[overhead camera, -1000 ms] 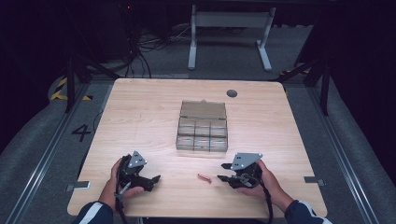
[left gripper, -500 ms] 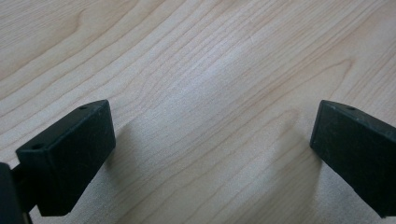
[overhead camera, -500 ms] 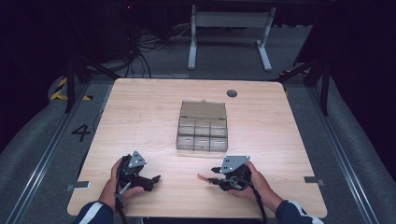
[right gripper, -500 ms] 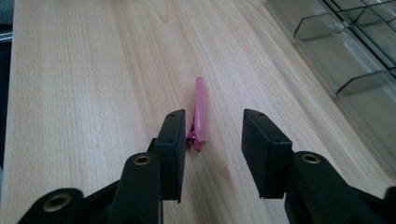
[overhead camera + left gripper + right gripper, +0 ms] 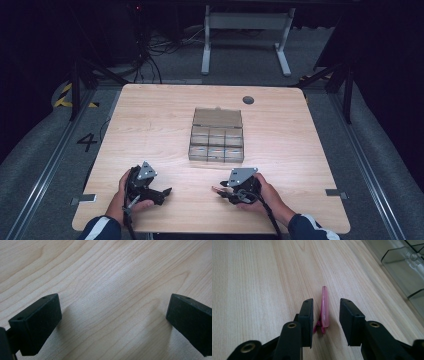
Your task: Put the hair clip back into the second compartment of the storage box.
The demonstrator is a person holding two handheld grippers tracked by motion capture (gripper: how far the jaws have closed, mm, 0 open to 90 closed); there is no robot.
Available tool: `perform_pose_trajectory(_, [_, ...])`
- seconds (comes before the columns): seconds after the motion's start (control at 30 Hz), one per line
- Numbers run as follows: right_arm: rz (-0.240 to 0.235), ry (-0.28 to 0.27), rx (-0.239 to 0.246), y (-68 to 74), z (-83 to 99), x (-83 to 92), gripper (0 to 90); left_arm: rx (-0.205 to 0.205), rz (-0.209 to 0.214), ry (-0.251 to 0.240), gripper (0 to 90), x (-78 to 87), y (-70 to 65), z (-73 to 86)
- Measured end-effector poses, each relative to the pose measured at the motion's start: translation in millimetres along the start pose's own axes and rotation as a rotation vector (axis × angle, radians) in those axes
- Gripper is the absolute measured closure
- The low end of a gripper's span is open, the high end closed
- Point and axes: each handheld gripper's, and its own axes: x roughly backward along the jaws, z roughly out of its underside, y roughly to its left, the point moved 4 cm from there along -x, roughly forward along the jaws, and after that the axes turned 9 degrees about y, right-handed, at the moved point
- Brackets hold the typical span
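A small pink clip [image 5: 325, 310] lies on the wooden table [image 5: 150, 125] near its front edge, also seen as a pink speck [image 5: 215, 189] in the high view. My right gripper [image 5: 326, 305] is open and low over the wood, one jaw on either side of the clip, with a gap still showing on the right. At the front left, my left gripper [image 5: 162, 192] rests in a hand. Its jaws [image 5: 113, 312] are spread wide over bare wood with nothing between them.
A clear plastic box [image 5: 217, 135] with several compartments and its lid laid back stands in the table's middle; its corner [image 5: 402, 262] is just right of my right gripper. A dark round grommet [image 5: 248, 100] sits near the far edge.
My right gripper has slid left along the front of the table until its jaws straddle the pink clip. The left gripper has stayed put.
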Motion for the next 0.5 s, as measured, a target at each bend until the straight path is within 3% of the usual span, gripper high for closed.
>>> perform_pose_trajectory(0.33, [-0.001, 0.006, -0.007, -0.9, -2.0, -6.1, 68.3, 0.002, 0.0, -0.001, 0.6, -0.1, -0.2, 0.0])
perform_pose_trajectory(0.5, [-0.014, 0.006, 0.003, 0.3, -2.7, -6.6, 75.4, 0.0, 0.0, 0.0, 0.6, 0.0, 0.0, 0.0])
